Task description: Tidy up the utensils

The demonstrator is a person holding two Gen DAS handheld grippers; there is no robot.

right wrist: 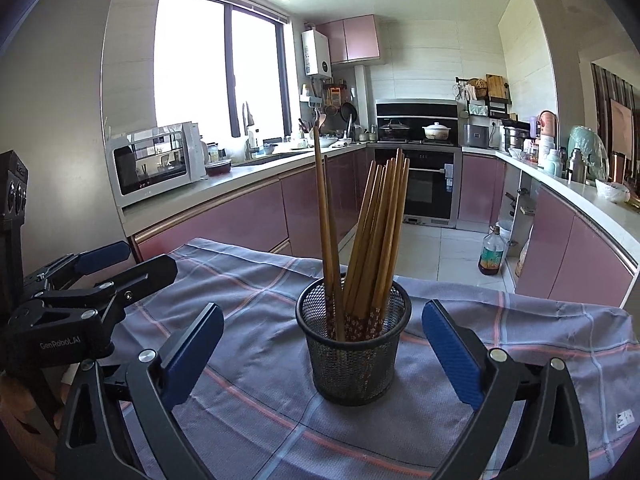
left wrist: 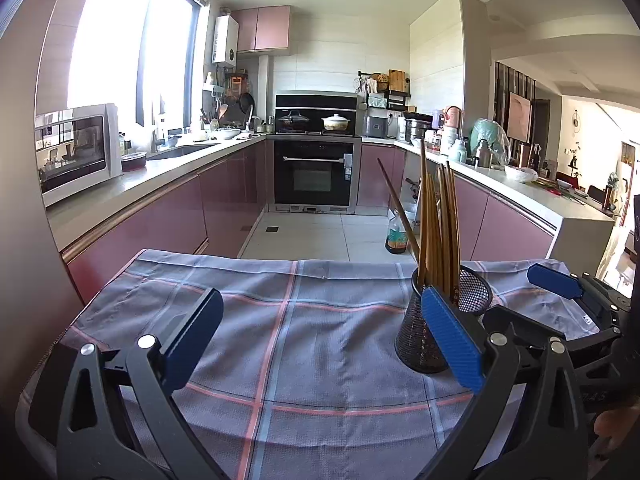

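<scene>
The right gripper (right wrist: pixel 322 344) has its fingers (right wrist: pixel 452 354) spread wide and released, with nothing pressed between the blue pads. The mesh holder (right wrist: pixel 354 344) stands upright just ahead of them, in line with the gap but apart from both pads. A bundle of wooden chopsticks (right wrist: pixel 376 236) stands in the holder, most leaning toward its right side, two standing straighter at its left; their patterned ends sit down inside the mesh.

The left gripper (left wrist: pixel 322 340) is likewise released, its fingers (left wrist: pixel 192 340) wide apart over bare cloth. From its view the holder (left wrist: pixel 476 292) sits behind its right-hand finger, and the chopsticks (left wrist: pixel 438 220) rise above that finger. The right gripper (left wrist: pixel 560 280) shows to the right of the holder there; in the right wrist view the left gripper (right wrist: pixel 108 264) lies well left of the holder.

The holder rests on a surface covered by a grey-blue checked cloth (right wrist: pixel 260 380) with pink and pale blue lines. Beyond the holder lie a tiled floor, pink cabinets (right wrist: pixel 224 216), an oven (right wrist: pixel 428 188), and a bottle (right wrist: pixel 490 254) standing on the floor to its right.
</scene>
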